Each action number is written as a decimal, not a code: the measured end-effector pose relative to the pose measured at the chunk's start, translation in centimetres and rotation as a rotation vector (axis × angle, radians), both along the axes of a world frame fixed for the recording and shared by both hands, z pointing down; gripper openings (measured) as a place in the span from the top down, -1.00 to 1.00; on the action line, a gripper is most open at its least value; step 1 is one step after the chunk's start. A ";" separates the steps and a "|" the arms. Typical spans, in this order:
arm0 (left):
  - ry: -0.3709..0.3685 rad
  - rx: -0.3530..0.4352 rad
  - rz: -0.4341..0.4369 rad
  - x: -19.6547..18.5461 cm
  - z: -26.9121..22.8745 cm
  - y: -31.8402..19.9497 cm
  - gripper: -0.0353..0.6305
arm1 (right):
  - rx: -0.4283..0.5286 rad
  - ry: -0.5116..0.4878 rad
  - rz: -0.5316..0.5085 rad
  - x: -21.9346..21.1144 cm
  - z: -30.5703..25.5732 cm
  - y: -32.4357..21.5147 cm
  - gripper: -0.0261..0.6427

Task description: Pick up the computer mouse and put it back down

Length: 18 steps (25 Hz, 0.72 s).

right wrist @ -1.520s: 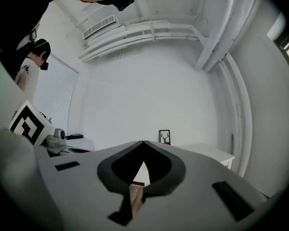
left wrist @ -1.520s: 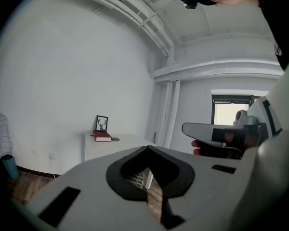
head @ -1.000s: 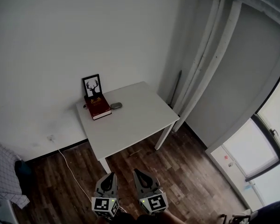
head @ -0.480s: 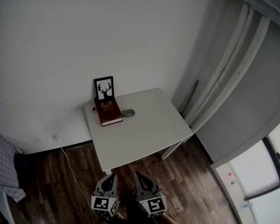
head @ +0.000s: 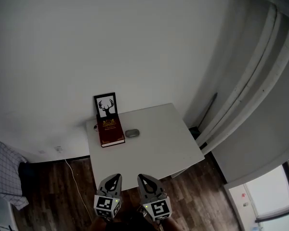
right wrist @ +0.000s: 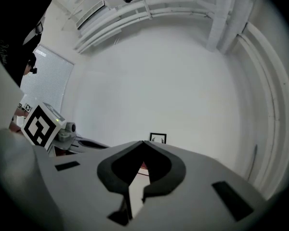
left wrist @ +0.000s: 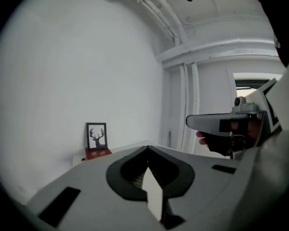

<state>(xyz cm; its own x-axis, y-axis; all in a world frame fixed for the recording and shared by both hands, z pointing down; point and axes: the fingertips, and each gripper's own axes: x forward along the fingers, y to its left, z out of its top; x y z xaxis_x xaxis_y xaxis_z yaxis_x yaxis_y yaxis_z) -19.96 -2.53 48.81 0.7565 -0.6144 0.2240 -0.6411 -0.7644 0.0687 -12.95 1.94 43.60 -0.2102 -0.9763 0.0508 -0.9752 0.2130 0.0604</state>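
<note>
My left gripper (head: 115, 177) and right gripper (head: 141, 177) are nearest, side by side, both jaw pairs clenched together, empty. Beyond them stands the white table (head: 156, 148). The computer mouse (head: 132, 133) lies on its far half, just beside the red book (head: 110, 131). A framed deer picture (head: 106, 105) stands behind the book.

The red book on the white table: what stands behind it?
A black-framed deer picture stands upright behind the red book. The book hides where the frame meets the table.

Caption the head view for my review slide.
Left gripper and right gripper, both shut, face a table with book, mouse, deer picture.
</note>
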 end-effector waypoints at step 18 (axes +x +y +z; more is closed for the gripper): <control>-0.410 0.167 0.206 9.7 3.5 -11.3 0.89 | -0.100 0.003 0.060 10.1 3.1 -4.6 0.86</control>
